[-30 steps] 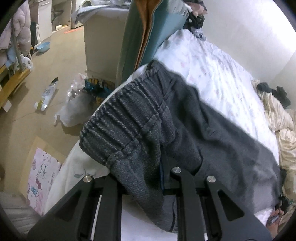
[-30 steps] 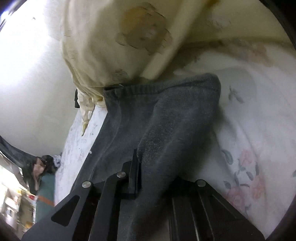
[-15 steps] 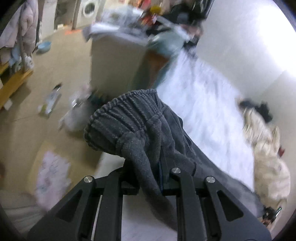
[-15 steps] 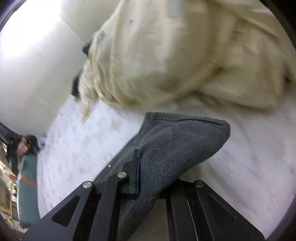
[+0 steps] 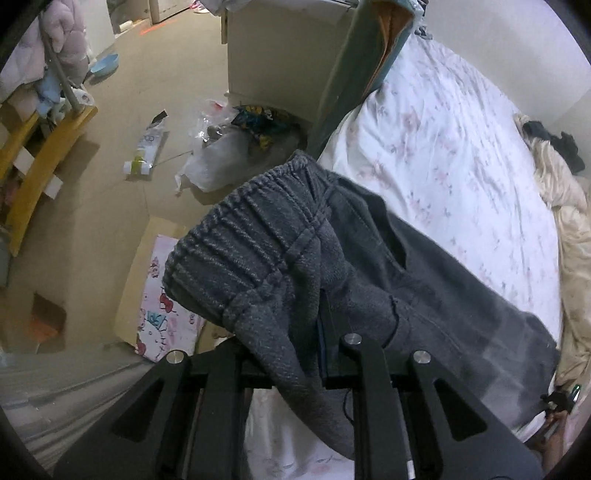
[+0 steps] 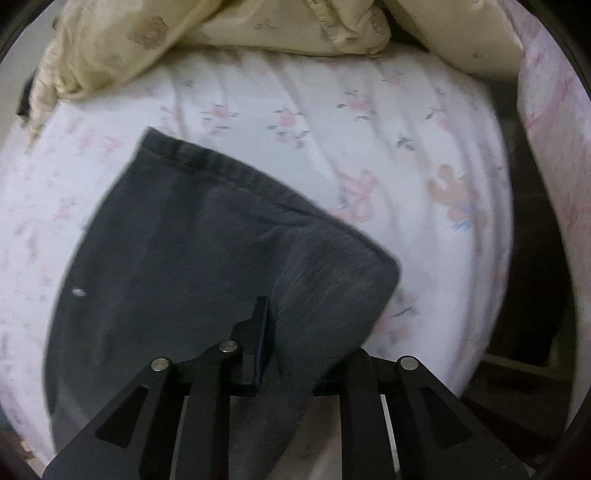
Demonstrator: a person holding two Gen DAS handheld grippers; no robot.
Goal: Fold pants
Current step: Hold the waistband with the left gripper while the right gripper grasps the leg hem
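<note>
We have the left gripper (image 5: 295, 347) clamped on the ribbed elastic waistband of the dark grey knitted pants (image 5: 436, 288), the fabric bunched between its black fingers and draped over them, lifted clear near the foot-side edge of the bed with its white, pink-flowered sheet (image 5: 443, 140). Our right gripper (image 6: 295, 332) has the hem end of the pants (image 6: 177, 251) between its fingers; its jaws are opening, though the cloth is between them and the visible pad seems to touch it, so we judge the hold is loosening rather than gone. From the waistband the pants run across the sheet toward the crumpled cream quilt (image 6: 229, 33) at the far edge, and in the right wrist view the leg lies partly flat with one corner raised. Beyond the bed edge we see the floor, with a clear plastic bag (image 5: 218, 162) and a cartoon-printed cardboard box (image 5: 162, 288). We judge the task early: the garment is held at both ends, no crosswise fold is visible, and bringing hem to waistband and smoothing remain.
</note>
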